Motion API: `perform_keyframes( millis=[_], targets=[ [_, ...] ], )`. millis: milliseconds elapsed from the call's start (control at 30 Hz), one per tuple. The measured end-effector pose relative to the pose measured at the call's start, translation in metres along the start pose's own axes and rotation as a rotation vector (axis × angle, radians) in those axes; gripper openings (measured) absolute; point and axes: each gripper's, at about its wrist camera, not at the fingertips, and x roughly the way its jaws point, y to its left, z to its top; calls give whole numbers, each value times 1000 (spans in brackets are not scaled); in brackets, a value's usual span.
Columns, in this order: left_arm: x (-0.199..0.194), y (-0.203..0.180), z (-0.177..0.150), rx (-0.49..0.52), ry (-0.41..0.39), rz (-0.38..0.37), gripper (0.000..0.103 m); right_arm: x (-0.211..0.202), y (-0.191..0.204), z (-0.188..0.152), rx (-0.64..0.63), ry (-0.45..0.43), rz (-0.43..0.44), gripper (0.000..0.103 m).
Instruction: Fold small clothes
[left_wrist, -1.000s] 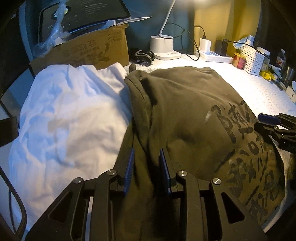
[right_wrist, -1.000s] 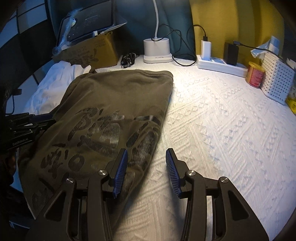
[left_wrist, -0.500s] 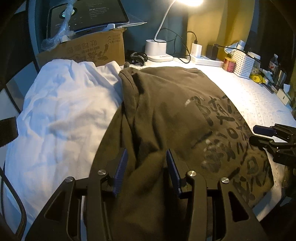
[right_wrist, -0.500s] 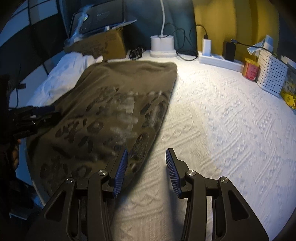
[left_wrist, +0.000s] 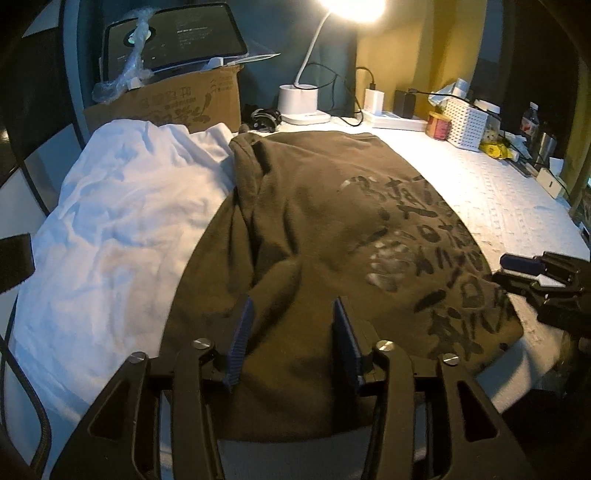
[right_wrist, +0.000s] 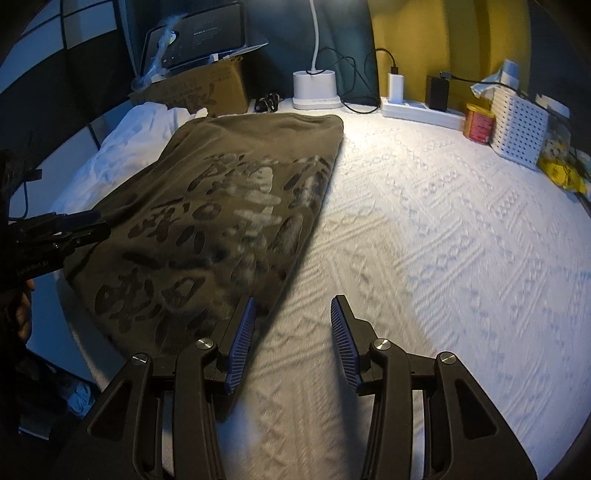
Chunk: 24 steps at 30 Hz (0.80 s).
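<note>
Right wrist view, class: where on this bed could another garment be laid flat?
The bare white bedspread right of the olive shirt. Crowded: the far edge with lamp base, power strip and basket; the white garment on the left.

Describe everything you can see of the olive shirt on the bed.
The olive shirt looks like soft knit, with a black printed design, partly worn pale. It lies folded and flat on the white bedspread, its left edge over white cloth. The open left gripper hangs above its creased near part, not pinching it.
</note>
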Motion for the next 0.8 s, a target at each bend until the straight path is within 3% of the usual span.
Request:
perform_keyframes(
  millis=[33, 167, 700, 767, 800],
  targets=[
    [-2, -2, -1, -3, -8, -8, 65, -1, 2, -3, -4, -1, -1, 45],
    [-6, -15, -5, -9, -7, -63, 65, -11, 8, -15, -9, -10, -1, 45],
    [-24, -82, -4, 75, -76, -95, 67, -51, -13, -42, 31, -63, -21, 45],
    [-29, -89, -3, 59, -103, -107, 81, -57, -18, -45, 44, -68, -11, 47],
    [-31, -92, -2, 49, -116, -119, 92, -60, -21, -46, 50, -73, -15, 54]
  ],
)
